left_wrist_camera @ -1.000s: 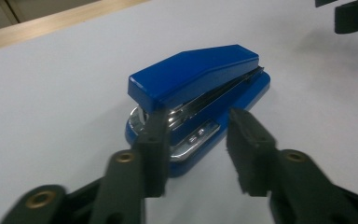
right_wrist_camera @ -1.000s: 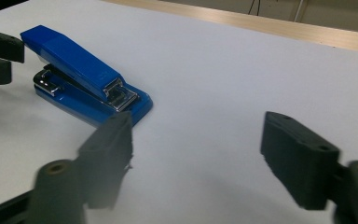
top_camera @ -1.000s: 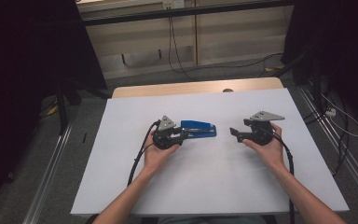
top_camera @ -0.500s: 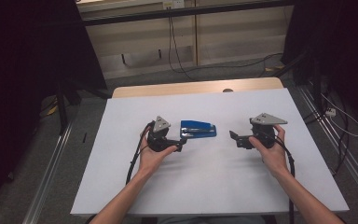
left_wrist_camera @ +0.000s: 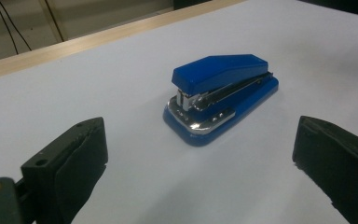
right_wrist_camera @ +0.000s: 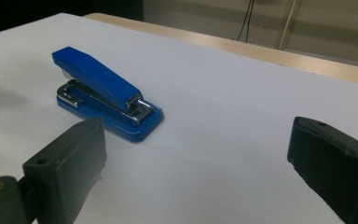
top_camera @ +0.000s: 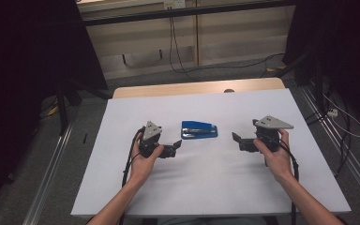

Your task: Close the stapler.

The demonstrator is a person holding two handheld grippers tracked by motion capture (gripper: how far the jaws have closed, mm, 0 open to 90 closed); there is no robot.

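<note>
While the blue stapler (top_camera: 199, 129) is lying flat on its base on the white table (top_camera: 215, 187), a little behind the centre and between the two grippers, its long axis is running across the table from the person's left to right. In the high view the wider end is pointing toward the left gripper (top_camera: 175, 147) and the other end toward the right gripper (top_camera: 236, 139). In the left gripper view the stapler (left_wrist_camera: 221, 95) is showing its open front end, with the shiny metal plate and the gap under the top arm, facing the camera. In the right gripper view the stapler (right_wrist_camera: 106, 94) is showing its hinged rear end nearest the camera, the top arm rising away toward the far end.

Both grippers are standing apart from the stapler, touching nothing. The left gripper (left_wrist_camera: 200, 154) is holding its jaws spread wide, having just been opening, with only bare table between them. The right gripper (right_wrist_camera: 198, 154) is likewise gaping wide after just opening, its jaws closing on nothing.
</note>
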